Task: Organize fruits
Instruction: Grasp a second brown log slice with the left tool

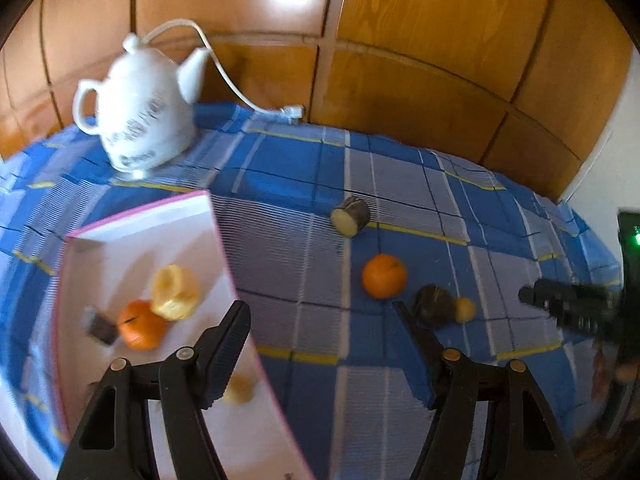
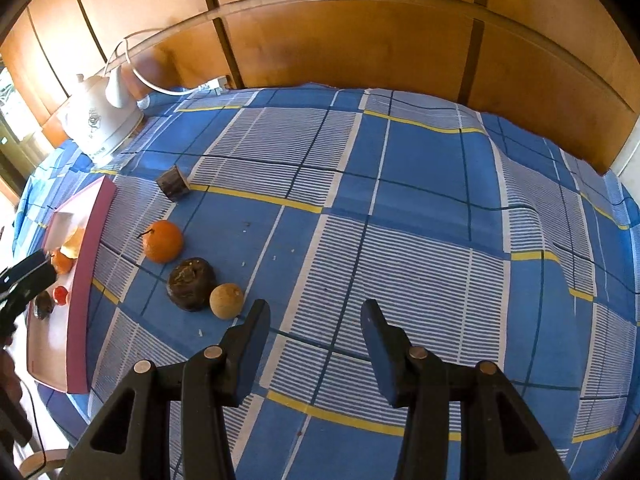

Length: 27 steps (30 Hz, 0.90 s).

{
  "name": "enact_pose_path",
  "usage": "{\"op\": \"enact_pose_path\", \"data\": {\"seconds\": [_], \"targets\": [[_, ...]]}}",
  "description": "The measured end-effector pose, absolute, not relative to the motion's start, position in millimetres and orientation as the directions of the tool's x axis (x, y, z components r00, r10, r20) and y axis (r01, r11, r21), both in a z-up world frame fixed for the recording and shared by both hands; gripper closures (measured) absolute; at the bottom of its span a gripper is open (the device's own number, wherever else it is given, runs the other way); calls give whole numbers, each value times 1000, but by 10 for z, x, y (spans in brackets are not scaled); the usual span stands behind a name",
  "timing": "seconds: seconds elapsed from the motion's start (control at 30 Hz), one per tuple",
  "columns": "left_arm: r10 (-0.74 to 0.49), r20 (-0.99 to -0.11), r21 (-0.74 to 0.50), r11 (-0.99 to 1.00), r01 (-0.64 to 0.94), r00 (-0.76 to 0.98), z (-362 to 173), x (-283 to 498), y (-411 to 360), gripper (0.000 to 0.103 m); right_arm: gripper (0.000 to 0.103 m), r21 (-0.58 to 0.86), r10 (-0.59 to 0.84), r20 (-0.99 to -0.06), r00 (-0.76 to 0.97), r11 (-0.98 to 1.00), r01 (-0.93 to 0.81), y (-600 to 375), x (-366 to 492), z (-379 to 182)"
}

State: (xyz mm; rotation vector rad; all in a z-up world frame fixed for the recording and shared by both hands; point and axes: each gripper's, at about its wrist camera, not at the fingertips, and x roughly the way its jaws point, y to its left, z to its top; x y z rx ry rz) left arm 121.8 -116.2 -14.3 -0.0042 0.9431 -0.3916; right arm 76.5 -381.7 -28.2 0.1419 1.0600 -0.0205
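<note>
Broadly, a checked cloth [image 2: 400,208] covers the desk; the pink-rimmed tray [image 1: 216,248] holds one orange [image 1: 141,325] — another orange [image 2: 163,241] lies beside it. Both claws — left claw [image 1: 322,312], right claw [image 2: 316,312] — gape wide, holding nothing.

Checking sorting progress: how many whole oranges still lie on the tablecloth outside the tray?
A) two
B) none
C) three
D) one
D: a single orange sits on the tablecloth beside the dark fruit; the other orange already lies in the tray.
</note>
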Motion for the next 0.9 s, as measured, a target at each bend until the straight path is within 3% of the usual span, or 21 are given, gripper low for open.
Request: {"op": "enact_pose_path", "data": {"seconds": [0.37,0.67,0.7,0.73,0.77,0.9], "targets": [[-347,-808,-165,909,383,476,-328,1935,-1657,32,55,124,85,-866,492,991,49,-3740,786,-252],[-314,-826,-77,886,458,467,-588,2373,-1989,30,55,154,117,-865,488,987,37,-3725,802,-244],[-314,-834,-84,885,459,454,-637,2413,-1993,32,55,156,119,-865,487,987,37,-3727,806,-248],[-317,-843,-96,883,460,434,-688,2451,-1999,41,55,156,119,-866,486,987,36,-3725,807,-251],[-325,-857,-119,880,460,400,-758,2499,-2006,59,55,155,118,-866,485,987,36,-3724,810,-255],[-366,-850,-175,875,451,379,-767,2482,-1959,60,55,152,114,-869,482,988,41,-3735,813,-269]]}}
